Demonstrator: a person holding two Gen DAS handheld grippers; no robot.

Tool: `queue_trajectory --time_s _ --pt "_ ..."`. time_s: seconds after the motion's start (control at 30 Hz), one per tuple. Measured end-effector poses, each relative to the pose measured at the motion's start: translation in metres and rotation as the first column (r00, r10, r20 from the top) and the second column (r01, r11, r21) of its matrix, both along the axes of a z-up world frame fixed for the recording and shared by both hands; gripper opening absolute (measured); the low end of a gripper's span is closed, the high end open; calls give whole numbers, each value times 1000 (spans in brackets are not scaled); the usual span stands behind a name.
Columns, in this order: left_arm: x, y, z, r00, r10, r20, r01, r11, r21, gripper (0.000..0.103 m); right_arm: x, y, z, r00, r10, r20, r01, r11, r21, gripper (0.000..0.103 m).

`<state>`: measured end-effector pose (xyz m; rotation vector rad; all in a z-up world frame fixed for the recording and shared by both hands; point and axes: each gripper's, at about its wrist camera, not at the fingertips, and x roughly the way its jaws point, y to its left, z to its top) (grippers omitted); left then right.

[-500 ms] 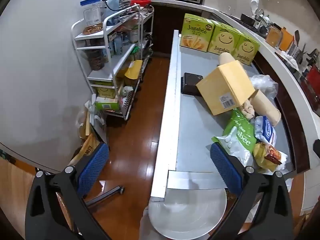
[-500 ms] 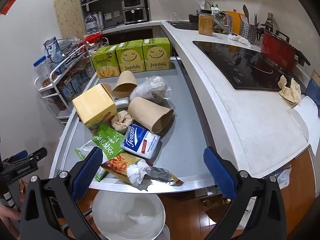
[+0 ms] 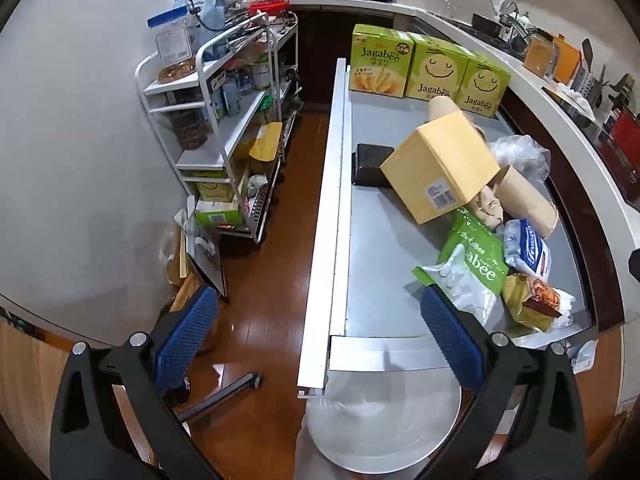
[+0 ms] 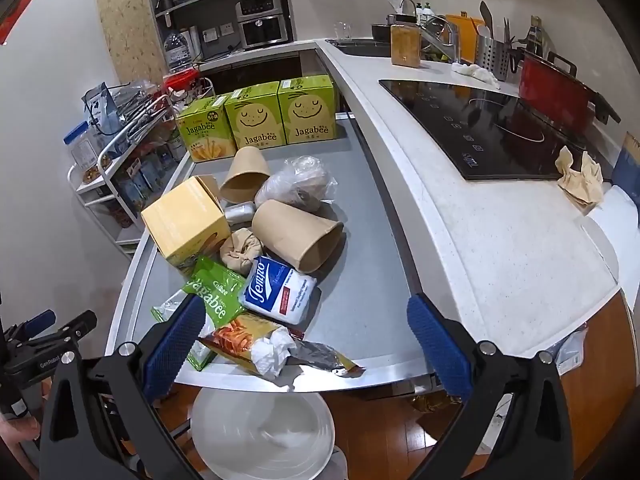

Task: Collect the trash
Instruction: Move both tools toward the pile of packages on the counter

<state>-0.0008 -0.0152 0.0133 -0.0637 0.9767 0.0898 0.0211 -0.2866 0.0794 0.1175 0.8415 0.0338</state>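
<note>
Kitchen counters curve around a grey metal table (image 4: 360, 280) heaped with trash: a yellow box (image 4: 184, 220), two paper cups, a tissue pack (image 4: 276, 288), green snack bags and crumpled wrappers (image 4: 272, 348). Below the table's near edge stands a white bin (image 4: 260, 436). Both the left gripper (image 3: 316, 344) and the right gripper (image 4: 300, 344) hang above it with jaws spread wide, holding nothing.
</note>
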Motion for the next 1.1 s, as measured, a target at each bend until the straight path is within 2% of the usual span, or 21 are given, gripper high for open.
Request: queue_trajectory --time_s 0.4,0.57,0.77,0.97,1.1 --pt "-3 -7 5 999 -33 26 34 999 -30 102 2 3 -6 999 4 -50 -2 999 32 99" --pt "-2 -8 3 999 -31 24 32 999 -17 102 6 6 -16 994 15 -112 -1 992 124 99" --pt "-4 -7 5 998 -53 43 55 997 -50 102 9 20 -30 986 12 -163 5 995 104 99" --pt "-4 -15 5 996 -82 44 84 996 -26 102 7 29 -36 984 19 -180 -1 995 98 99" --pt "-2 -16 3 996 -84 36 84 996 -4 102 7 32 -34 985 7 -171 3 998 58 99"
